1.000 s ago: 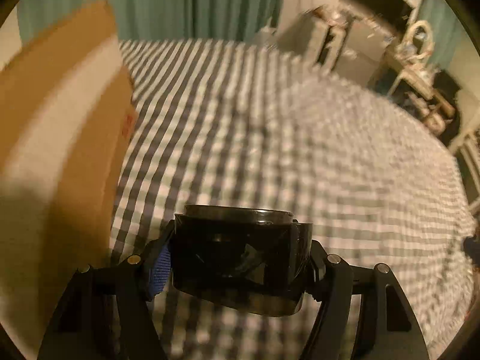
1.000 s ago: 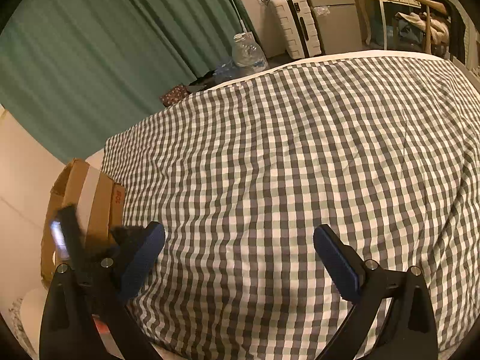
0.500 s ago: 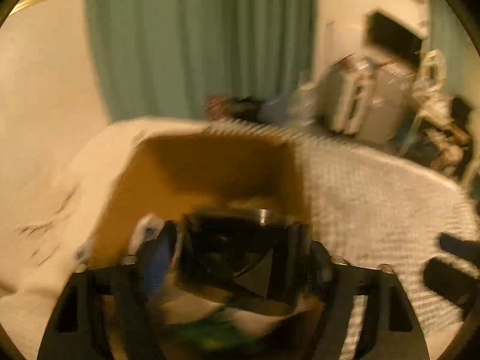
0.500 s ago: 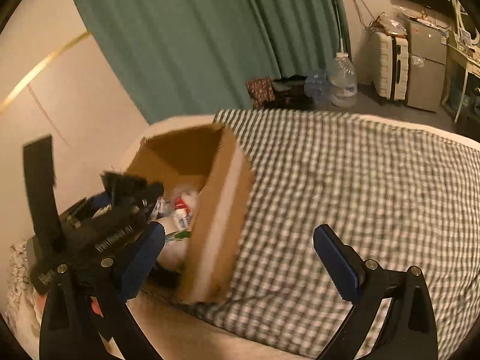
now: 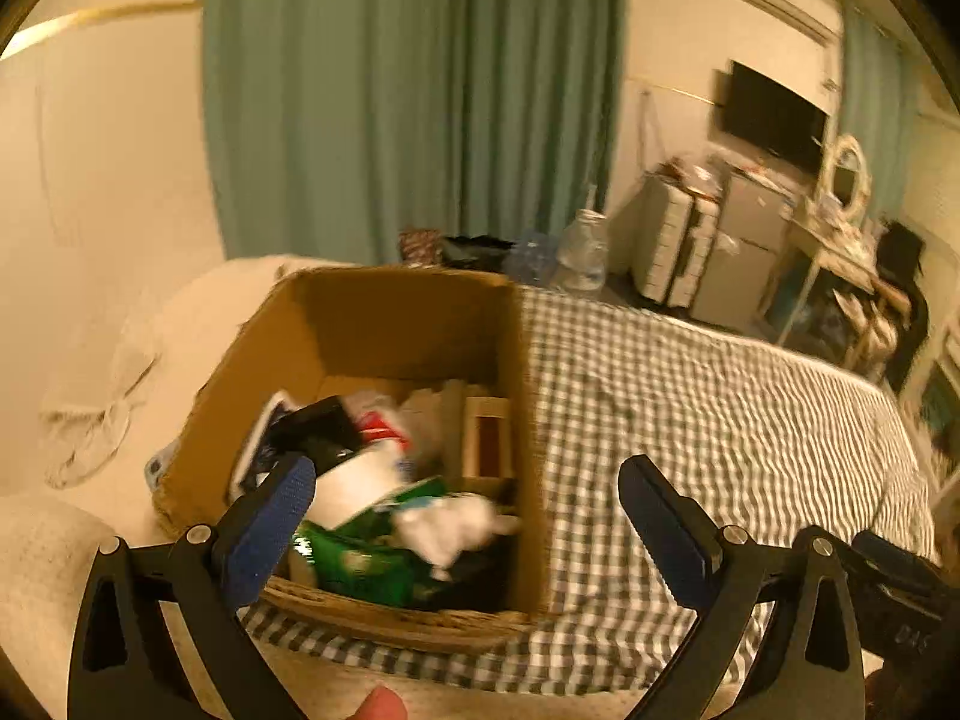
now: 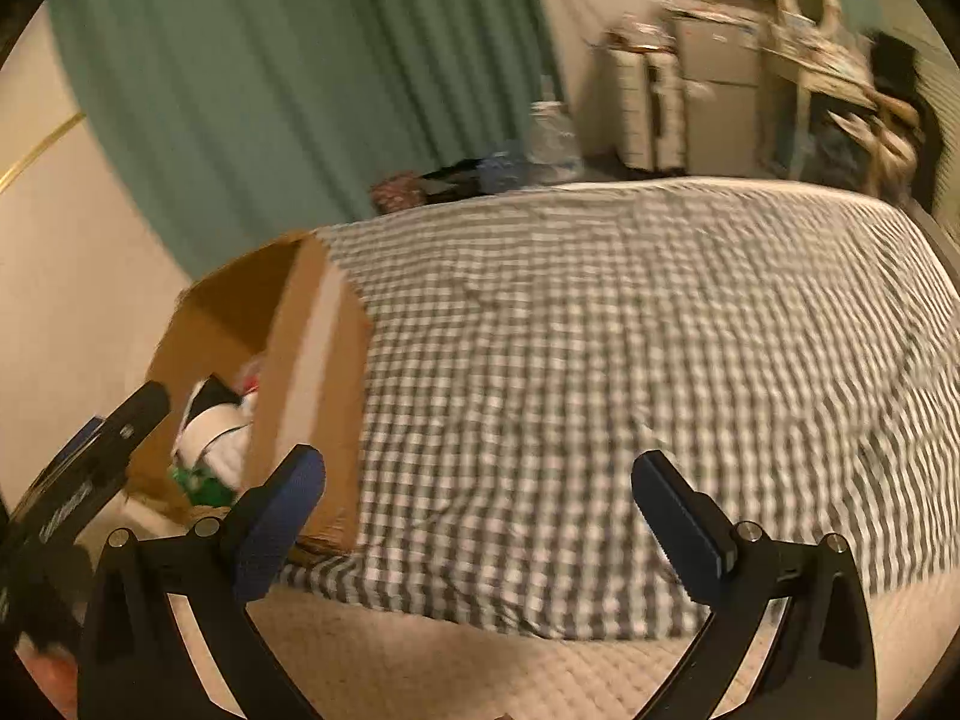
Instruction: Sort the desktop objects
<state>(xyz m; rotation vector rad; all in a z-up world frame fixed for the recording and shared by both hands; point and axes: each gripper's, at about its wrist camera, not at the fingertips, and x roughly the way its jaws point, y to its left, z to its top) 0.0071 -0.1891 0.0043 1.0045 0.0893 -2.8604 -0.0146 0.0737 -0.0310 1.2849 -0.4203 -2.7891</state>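
An open cardboard box (image 5: 414, 312) stands at the left edge of the checked cloth (image 5: 690, 408). It holds several mixed items: a black object (image 5: 312, 426), a white container (image 5: 354, 480), a green packet (image 5: 360, 564) and a white crumpled thing (image 5: 450, 525). My left gripper (image 5: 465, 516) is open and empty above the box's near side. My right gripper (image 6: 480, 510) is open and empty over the cloth, to the right of the box (image 6: 312, 360). The left gripper's body (image 6: 90, 468) shows at the right wrist view's left edge.
The checked cloth (image 6: 630, 360) covers a bed-like surface. A green curtain (image 5: 408, 96) hangs behind. Water bottles (image 5: 582, 252), white drawers (image 5: 672, 252), a TV (image 5: 774, 114) and a cluttered desk (image 5: 840, 240) stand at the back right. A cream surface (image 5: 90, 408) lies left of the box.
My left gripper carried the black object from over the cloth to the box and opened; the object now lies inside. The right gripper stayed open and swung back toward the cloth.
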